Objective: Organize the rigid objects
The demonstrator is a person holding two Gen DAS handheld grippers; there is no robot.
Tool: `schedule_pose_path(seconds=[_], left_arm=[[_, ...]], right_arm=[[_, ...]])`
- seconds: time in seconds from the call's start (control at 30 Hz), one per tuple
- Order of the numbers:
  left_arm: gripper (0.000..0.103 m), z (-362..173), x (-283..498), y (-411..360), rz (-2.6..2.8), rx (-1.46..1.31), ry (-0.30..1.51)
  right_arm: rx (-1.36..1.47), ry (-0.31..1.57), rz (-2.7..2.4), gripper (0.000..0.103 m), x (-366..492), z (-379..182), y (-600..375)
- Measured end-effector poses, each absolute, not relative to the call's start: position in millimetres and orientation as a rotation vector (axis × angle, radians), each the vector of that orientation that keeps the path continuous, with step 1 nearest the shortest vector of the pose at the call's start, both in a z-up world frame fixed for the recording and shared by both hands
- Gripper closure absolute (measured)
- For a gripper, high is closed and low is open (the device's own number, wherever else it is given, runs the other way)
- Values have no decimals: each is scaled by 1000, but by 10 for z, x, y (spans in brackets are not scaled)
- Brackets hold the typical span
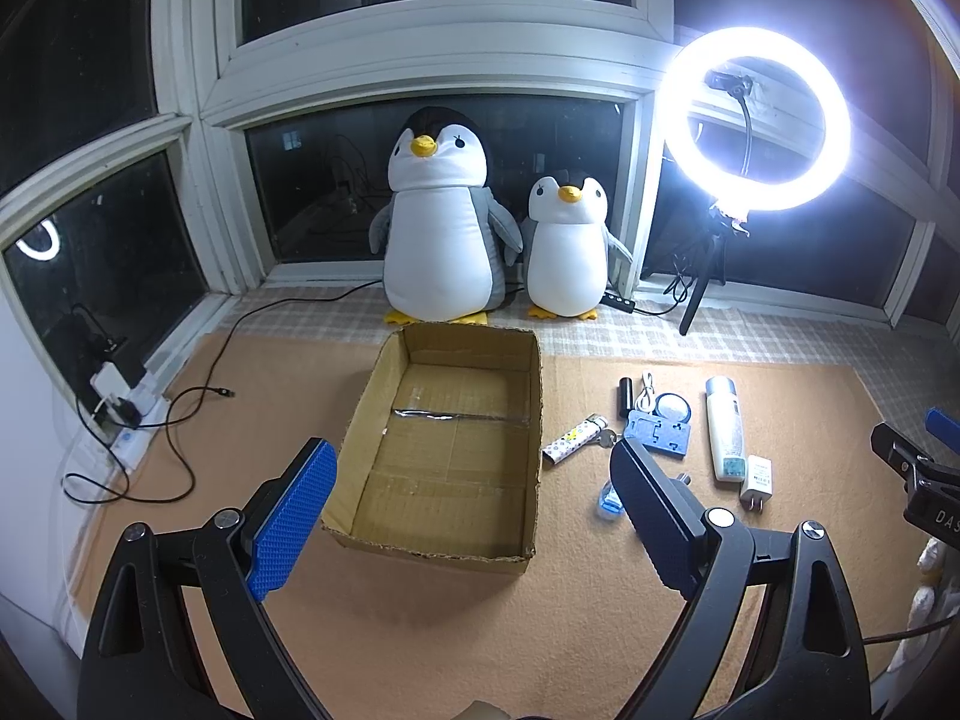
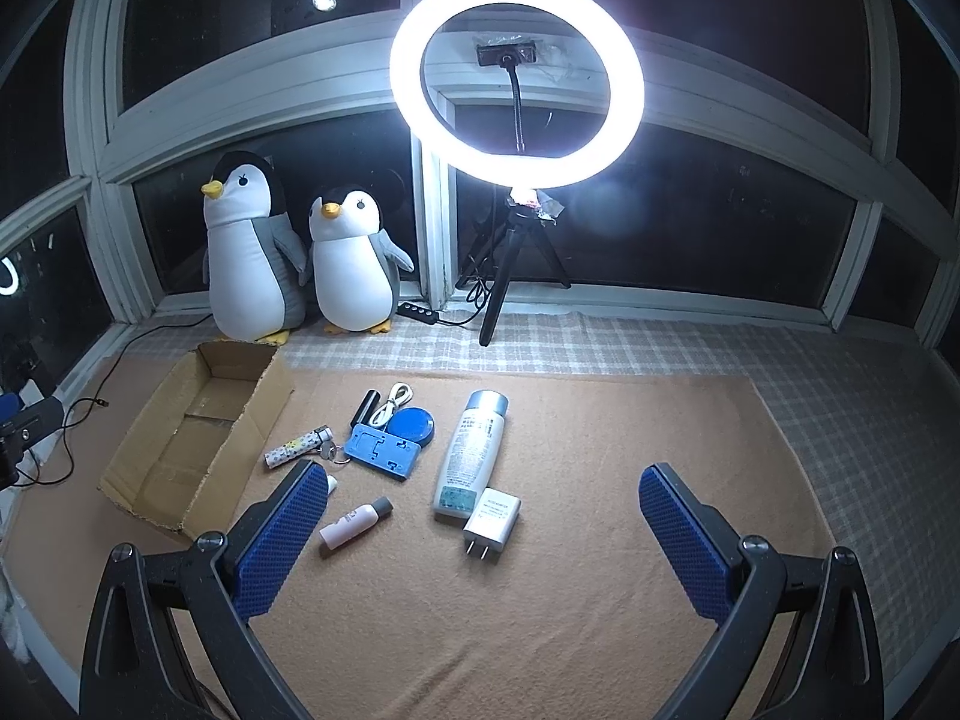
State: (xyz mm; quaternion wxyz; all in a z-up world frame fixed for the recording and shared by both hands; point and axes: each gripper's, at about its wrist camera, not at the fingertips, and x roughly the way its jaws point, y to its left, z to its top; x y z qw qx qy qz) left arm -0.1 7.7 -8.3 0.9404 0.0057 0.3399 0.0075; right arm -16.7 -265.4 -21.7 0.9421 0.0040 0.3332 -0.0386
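1. Left gripper (image 1: 474, 504) fills the bottom of the left wrist view, fingers spread wide apart and holding nothing, with the cardboard box (image 1: 537, 420) seen between them at frame centre.
2. Right gripper (image 2: 480, 531) fills the bottom of the right wrist view, fingers likewise wide apart and empty, above the tan mat (image 2: 570, 600).
3. Box interior shows only its taped bottom; the box lies at left of centre in the right wrist view.
4. Task items lie on the mat just right of the box: a patterned lighter (image 2: 298, 447), a black cylinder (image 2: 366, 405), a coiled white cable (image 2: 390, 402), a round blue tin (image 2: 413, 425) and a blue holder (image 2: 384, 452) touching the tin's lower edge.
5. White lotion bottle (image 2: 471, 456) lies lengthwise at centre frame; a white plug adapter (image 2: 491, 521) touches its lower end.
6. Small pink bottle (image 2: 355, 527) lies tilted beside the right gripper's left finger.
7. Background, upper frame: two plush penguins (image 2: 258, 252) against the window, a lit ring light (image 2: 516, 81) on a tripod.
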Motion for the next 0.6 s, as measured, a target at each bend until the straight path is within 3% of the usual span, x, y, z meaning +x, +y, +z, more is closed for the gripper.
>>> schedule_pose_path(seconds=[0.6], left_arm=[[10, -159, 72, 94, 17, 11, 709]], right_arm=[[1, 699, -71, 0, -110, -281, -2629]])
